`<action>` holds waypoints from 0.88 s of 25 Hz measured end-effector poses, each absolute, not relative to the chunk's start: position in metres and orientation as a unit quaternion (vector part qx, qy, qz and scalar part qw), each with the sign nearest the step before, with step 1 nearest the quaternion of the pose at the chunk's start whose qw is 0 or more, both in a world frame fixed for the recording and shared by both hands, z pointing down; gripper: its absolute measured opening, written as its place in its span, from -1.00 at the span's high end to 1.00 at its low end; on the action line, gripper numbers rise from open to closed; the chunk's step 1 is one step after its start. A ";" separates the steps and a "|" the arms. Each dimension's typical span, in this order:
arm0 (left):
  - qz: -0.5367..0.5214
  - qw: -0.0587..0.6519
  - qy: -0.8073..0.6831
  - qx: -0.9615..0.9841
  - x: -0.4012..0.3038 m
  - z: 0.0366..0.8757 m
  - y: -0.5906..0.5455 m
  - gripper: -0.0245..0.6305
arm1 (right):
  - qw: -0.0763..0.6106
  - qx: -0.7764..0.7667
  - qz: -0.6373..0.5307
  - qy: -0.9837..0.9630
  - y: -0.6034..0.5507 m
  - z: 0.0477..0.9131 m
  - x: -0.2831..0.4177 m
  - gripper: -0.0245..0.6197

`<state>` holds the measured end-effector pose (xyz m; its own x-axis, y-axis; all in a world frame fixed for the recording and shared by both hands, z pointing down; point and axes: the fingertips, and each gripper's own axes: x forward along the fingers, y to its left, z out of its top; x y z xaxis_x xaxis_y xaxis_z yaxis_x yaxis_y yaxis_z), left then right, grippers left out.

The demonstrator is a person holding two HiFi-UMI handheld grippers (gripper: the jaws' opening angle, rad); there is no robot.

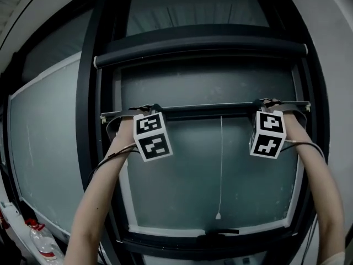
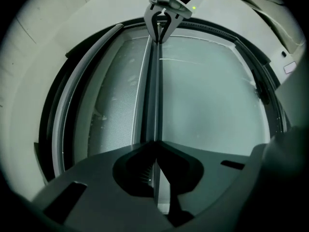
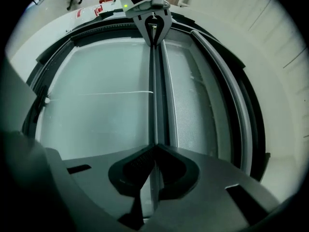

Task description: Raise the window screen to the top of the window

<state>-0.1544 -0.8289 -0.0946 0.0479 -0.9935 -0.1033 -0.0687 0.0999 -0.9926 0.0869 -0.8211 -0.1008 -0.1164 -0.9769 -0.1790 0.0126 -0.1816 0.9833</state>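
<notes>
window (image 1: 88, 120) fills the head view: dark frame, pale frosted glass. window screen (image 1: 204, 84) is a roll-up type, partly raised. its mesh covers only the short stretch between the roller housing (image 1: 198, 44) at the top and the bottom bar (image 1: 209, 110). the bar sits in the upper half of the pane, not yet touching the housing.

step in hand looks like the lift itself. to do it well, push both ends up together so the bar keeps level and doesn't jam in the side tracks. hold it flat to the glass, go at an even pace so the mesh winds in clean, and stop when the bar meets the housing. the bar reads a touch tilted in the head view, but that may be lens curve.

left tool (image 2: 155, 146) is clamped on the bar near its left end, jaws closed onto the thin rail. right tool (image 3: 154, 149) is the same, pinching the bar near its right end. both grips are on a narrow edge, so slip is the likely risk; keep the squeeze firm.

screen look: fine grey mesh, half see-through, and a slim dark bar with pale ends. a thin white pull cord (image 1: 220, 164) hangs loose from the middle of the bar to a small knob near the sill. neither tool touches it.
</notes>
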 end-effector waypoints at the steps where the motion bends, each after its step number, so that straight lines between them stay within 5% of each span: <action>1: -0.440 0.524 0.533 -0.498 -0.153 -0.106 -0.829 0.88 | 0.424 0.513 -0.580 -0.470 -0.821 -0.112 0.088 0.87; 22: -0.364 0.566 0.638 -0.374 -0.153 -0.265 -0.830 0.88 | 0.324 0.614 -0.612 -0.378 -0.823 -0.270 0.086 0.87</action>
<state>-0.1535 -0.8301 -0.2647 -0.0788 -0.8895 -0.4501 -0.0654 0.4552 -0.8880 0.0862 -0.8226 -0.2700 -0.0358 -0.8610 -0.5074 -0.0673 -0.5045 0.8608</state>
